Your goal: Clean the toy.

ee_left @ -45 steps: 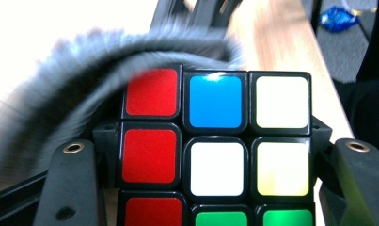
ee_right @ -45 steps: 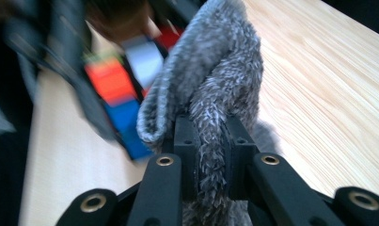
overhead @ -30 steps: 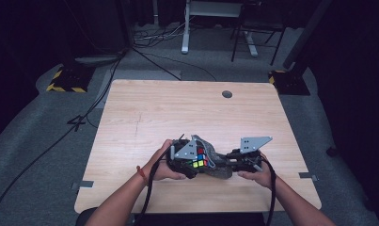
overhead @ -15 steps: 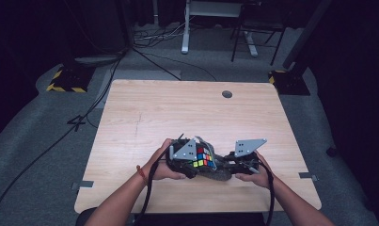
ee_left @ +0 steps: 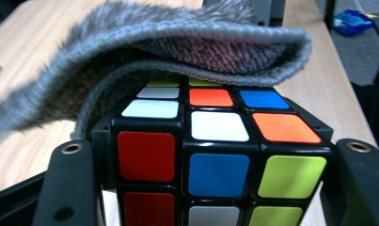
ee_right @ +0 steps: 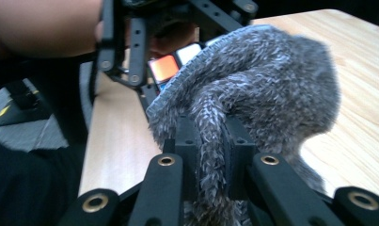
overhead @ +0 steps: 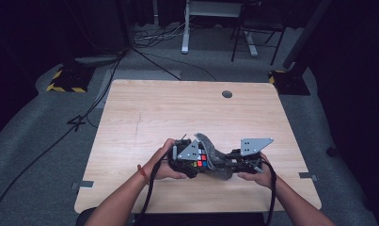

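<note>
- Two grippers, one job: you're covering the puzzle cube (overhead: 200,161) with the grey fuzzy cloth (overhead: 214,155), close to the table's (overhead: 177,108) near edge, about midway along it.
- Your left gripper (overhead: 189,162) is clamped on the cube; in the left gripper view the black jaws press both sides of the cube (ee_left: 215,150), so keep that squeeze steady and the cube level.
- Your right gripper (overhead: 234,162) is pinched tight on a fold of the cloth; in the right gripper view the fabric (ee_right: 253,94) bunches between the jaws and arches over toward the cube (ee_right: 166,66).
- Cloth already drapes the cube's far top edge, I'd judge. Draw it across the top in one even pull, lifting slightly so the knit doesn't snag a corner.
- Watch the grip: a thin fold may slip out if you tug hard.
- Don't let the cloth drag the cube sideways out of your left jaws.
</note>
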Available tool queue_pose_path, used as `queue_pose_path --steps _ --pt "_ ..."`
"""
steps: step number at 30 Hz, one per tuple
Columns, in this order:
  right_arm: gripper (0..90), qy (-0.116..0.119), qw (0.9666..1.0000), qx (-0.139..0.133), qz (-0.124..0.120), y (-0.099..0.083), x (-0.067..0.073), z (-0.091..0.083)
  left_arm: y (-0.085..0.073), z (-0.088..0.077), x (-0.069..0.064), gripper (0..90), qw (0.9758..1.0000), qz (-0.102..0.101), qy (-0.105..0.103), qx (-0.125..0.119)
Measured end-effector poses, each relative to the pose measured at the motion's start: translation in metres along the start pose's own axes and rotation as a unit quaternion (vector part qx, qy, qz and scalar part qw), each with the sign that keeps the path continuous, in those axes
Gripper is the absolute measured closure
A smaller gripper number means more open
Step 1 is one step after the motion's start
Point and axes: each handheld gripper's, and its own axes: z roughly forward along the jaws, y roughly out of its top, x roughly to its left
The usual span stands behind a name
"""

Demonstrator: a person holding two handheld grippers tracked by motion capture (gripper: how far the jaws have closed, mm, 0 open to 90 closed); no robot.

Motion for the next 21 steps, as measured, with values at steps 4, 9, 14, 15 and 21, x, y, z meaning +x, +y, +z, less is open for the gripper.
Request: queue_pose_path --steps 4,9,14,15,21 --pt "80.1 -0.027 0.9993 0.021 0.015 -0.005 -0.007 0.002 0.004 -0.005 -0.003 33.4 0.9998 0.004 -0.006 -0.021" --pt "80.0 -0.015 0.9995 0.027 -0.01 -0.003 0.0 0.008 0.002 -0.002 -0.002 32.9 0.9996 0.001 -0.021 -0.02" --pt "80.0 0.005 0.9998 -0.014 -0.01 0.002 0.003 0.0 0.001 0.004 -0.005 32.9 0.9997 0.01 -0.017 0.011" --pt "80.0 0.004 0.9998 -0.008 -0.016 0.003 0.004 0.001 0.0 0.005 -0.005 33.0 0.9997 0.01 -0.019 0.016" --pt "80.0 -0.011 0.9998 0.014 -0.009 -0.001 0.001 0.005 0.002 -0.002 -0.002 33.5 0.9996 -0.004 -0.018 -0.02"
